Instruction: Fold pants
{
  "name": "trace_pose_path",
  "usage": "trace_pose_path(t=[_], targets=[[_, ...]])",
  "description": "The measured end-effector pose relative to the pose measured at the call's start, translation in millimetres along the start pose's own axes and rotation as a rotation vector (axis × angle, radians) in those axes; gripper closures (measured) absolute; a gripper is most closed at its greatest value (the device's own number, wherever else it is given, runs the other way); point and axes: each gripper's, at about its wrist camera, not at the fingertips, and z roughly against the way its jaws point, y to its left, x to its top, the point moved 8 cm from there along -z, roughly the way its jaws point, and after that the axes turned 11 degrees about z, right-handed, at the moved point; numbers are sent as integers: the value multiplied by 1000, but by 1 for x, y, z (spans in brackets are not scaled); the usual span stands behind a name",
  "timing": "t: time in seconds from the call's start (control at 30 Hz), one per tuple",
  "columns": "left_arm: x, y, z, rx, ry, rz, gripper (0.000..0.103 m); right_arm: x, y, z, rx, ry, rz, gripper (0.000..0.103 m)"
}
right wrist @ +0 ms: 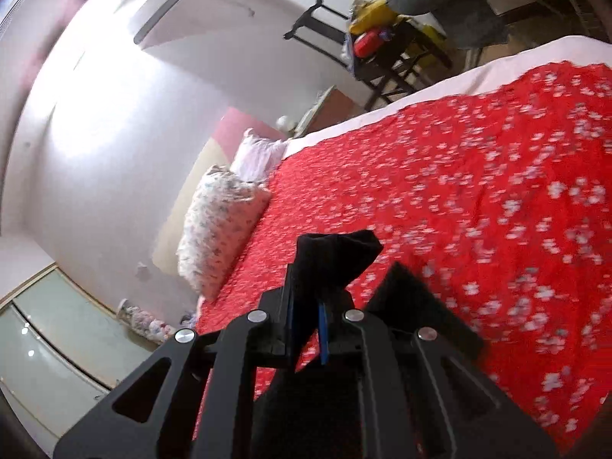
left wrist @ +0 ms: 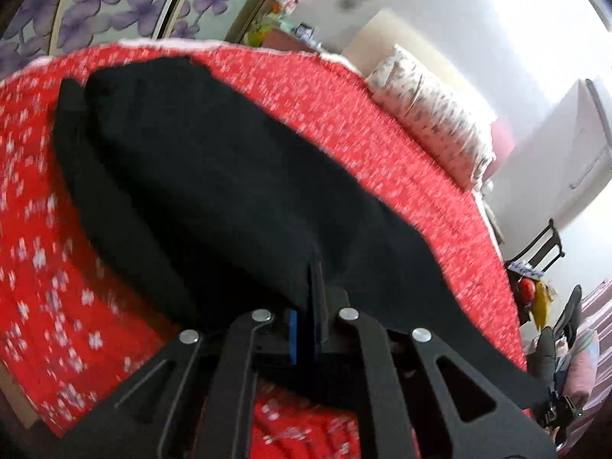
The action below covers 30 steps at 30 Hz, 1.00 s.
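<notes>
pants (left wrist: 214,176) black, on red bedspread (left wrist: 382,122); left tool (left wrist: 308,298), right tool (right wrist: 310,290) both pinching cloth.

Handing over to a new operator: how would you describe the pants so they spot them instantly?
Find the bed with the red flowered bedspread. The black pants lie across it, one end pinched in the left gripper, a corner in the right gripper. They are the only plain black cloth there; the pillows are pale and printed.

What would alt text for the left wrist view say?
The left gripper is shut on the edge of black pants spread across a red floral bedspread. A patterned pillow lies at the bed's far right.
</notes>
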Motion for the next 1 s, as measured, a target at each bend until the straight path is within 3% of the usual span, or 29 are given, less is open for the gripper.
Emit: trace_pose_path(t=[0.17,0.23,0.3,0.4,0.47,0.6,0.63,0.67,0.73,0.83,1.0], targets=[[-3,3,7,-5,-5,-22,88,-26,-26,-3,-77,74,-14,93],[0,6,18,-16,-5,-14,75,-28,-30,-1,-84,86,-22,93],[13,12,33,-15,-45,1,41,-30,-33,1,-89,103,-24,93],[44,24,59,-30,-126,49,24,-35,-37,2,-108,149,-32,91],[63,33,61,-10,-108,74,23,-38,-38,1,-102,168,-50,91],[94,63,43,-21,36,233,25,-42,-41,7,-98,185,-91,88],[99,69,37,-20,65,270,25,-42,-41,10,-96,185,-100,80],[102,74,33,-25,82,295,26,-42,-42,14,-97,183,-107,62],[108,79,24,-34,114,316,26,-38,-40,26,-77,146,-97,44],[113,81,13,-61,144,335,28,-28,-33,45,-78,92,-42,44],[116,105,-6,31,168,411,35,-20,-21,68,-39,62,-3,44]])
